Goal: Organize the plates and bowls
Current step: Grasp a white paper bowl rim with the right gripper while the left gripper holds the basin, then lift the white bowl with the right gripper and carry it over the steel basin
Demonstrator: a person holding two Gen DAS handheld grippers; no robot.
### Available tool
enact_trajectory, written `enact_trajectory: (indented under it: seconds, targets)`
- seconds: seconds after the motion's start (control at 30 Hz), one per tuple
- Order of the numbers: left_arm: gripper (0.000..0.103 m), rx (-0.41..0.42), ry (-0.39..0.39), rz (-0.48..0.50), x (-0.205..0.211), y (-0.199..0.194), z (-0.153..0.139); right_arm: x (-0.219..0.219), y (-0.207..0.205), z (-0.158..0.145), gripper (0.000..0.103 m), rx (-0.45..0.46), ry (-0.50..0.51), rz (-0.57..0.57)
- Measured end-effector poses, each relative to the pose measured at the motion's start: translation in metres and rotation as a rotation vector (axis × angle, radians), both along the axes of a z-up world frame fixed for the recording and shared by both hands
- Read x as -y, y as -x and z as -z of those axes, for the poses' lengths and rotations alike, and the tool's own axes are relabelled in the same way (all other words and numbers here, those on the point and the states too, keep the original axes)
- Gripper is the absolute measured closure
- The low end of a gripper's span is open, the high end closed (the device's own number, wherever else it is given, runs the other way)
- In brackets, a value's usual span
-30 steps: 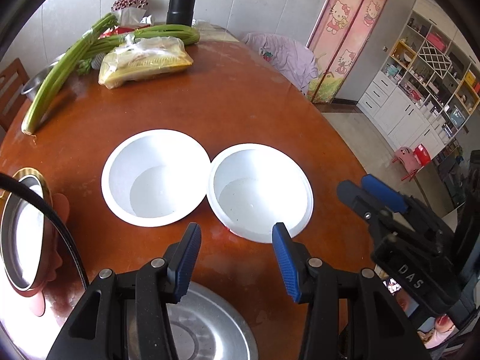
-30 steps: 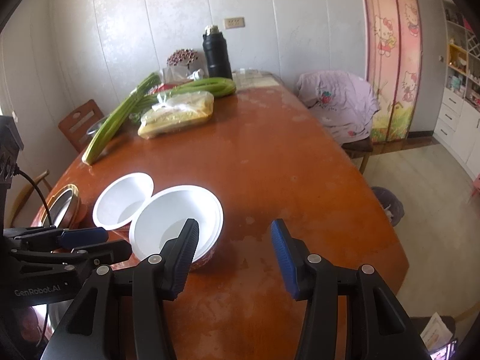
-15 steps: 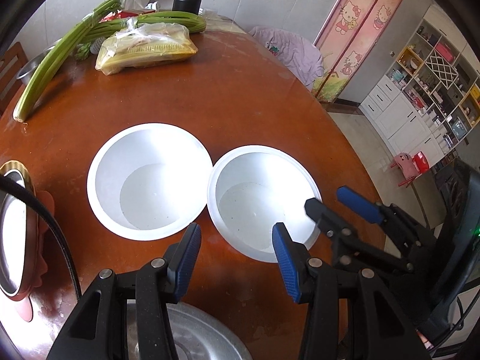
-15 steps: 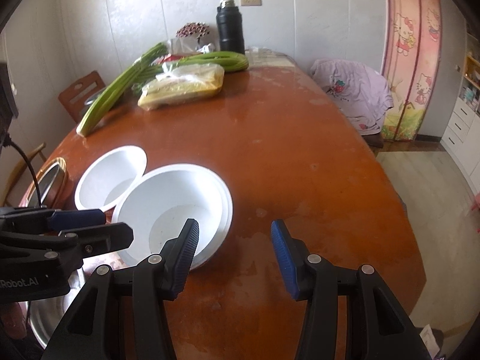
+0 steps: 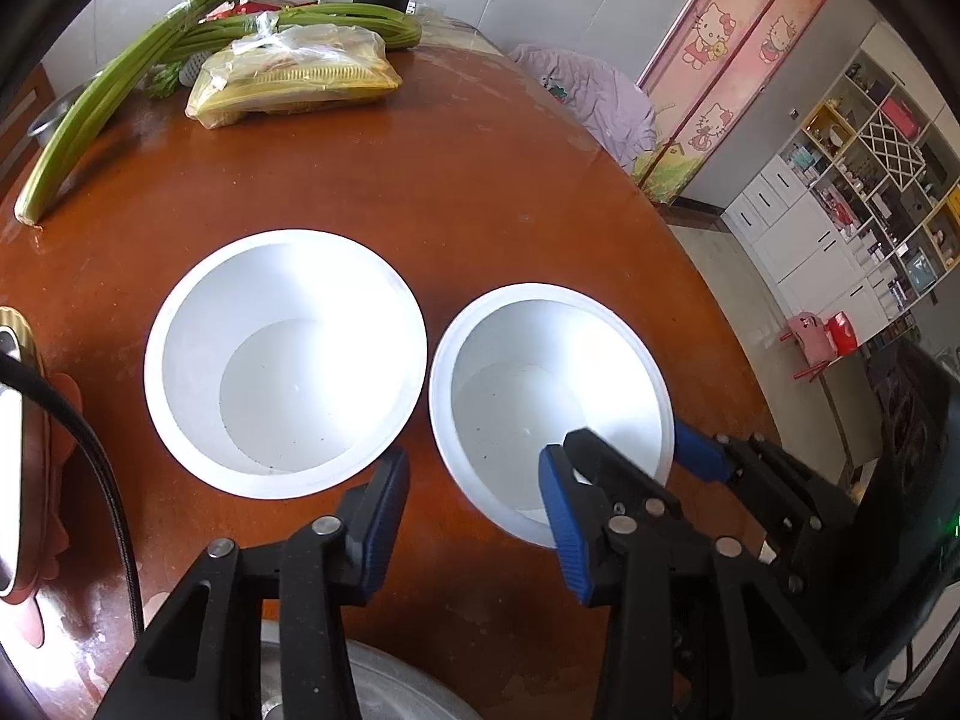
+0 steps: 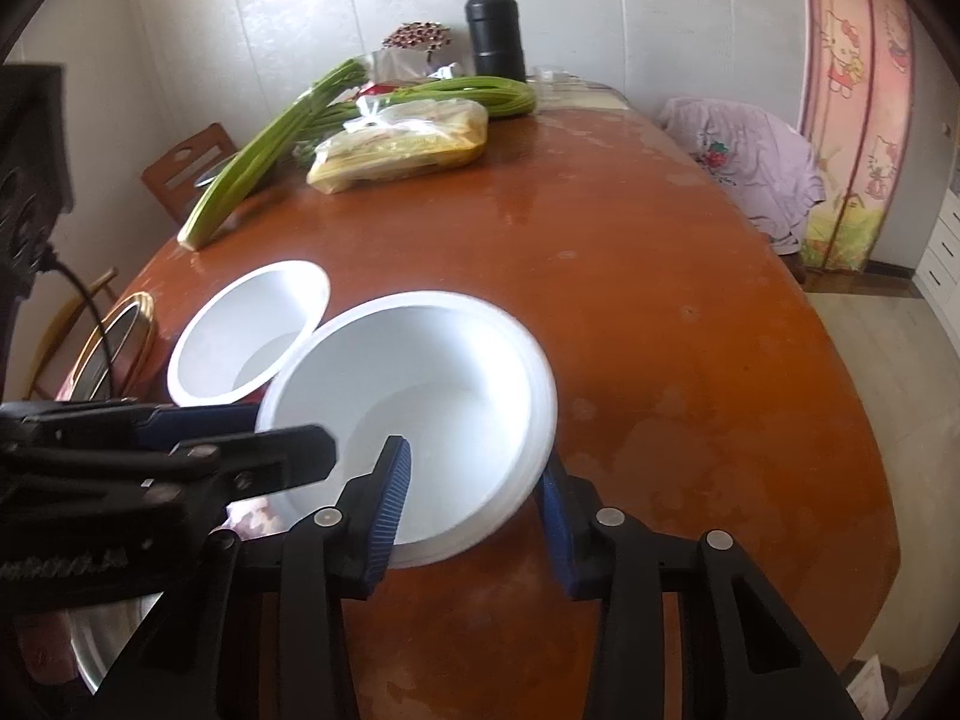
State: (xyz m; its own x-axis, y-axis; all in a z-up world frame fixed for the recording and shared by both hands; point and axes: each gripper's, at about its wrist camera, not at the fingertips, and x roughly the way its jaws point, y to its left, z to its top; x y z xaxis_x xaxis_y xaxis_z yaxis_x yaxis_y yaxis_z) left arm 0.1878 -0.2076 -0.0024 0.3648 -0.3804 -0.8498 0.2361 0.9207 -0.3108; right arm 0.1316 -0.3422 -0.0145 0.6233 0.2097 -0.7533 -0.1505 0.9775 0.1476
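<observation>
Two white bowls stand side by side on the brown table: a left bowl [image 5: 285,360] [image 6: 240,336] and a right bowl [image 5: 549,414] [image 6: 420,396]. My right gripper [image 6: 474,504] [image 5: 633,447] straddles the right bowl's near-right rim, one finger inside and one outside. Its jaws are closing and the pads show no press on the wall. My left gripper [image 5: 474,510] [image 6: 294,435] hangs low at the gap between the bowls. Its right fingertip overlaps the right bowl's near-left rim. Its jaws are also closing, with nothing gripped.
A steel plate [image 5: 372,684] lies under my left gripper, near the table's edge. A gold-rimmed dish [image 5: 12,450] and a black cable [image 5: 90,450] are at the left. Celery [image 5: 90,114], a bagged food pack [image 5: 294,78] and a black flask [image 6: 495,30] stand at the far end.
Both grippers came down and closer to the bowls. My right gripper slid over the right bowl's rim, and both pairs of jaws narrowed.
</observation>
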Motion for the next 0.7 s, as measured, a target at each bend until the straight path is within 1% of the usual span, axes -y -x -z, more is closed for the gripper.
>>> enact_trajectory:
  seconds: [0.1,0.2,0.33,0.7]
  targets:
    - [0.065,-0.005,0.007,0.002,0.001,-0.003,0.003,-0.001,0.002,0.0,0.065,-0.005,-0.027,-0.022]
    - [0.065,-0.003,0.0,0.008,0.003,-0.001,0.003,-0.003,0.005,0.0,0.065,-0.003,-0.02,-0.02]
    - [0.065,0.014,0.002,0.013,0.003,0.002,-0.002,-0.002,0.01,-0.002,0.065,-0.007,-0.04,-0.018]
    - [0.065,0.061,-0.002,0.023,-0.005,0.019,-0.02,-0.01,0.029,-0.025,0.065,0.036,-0.043,-0.021]
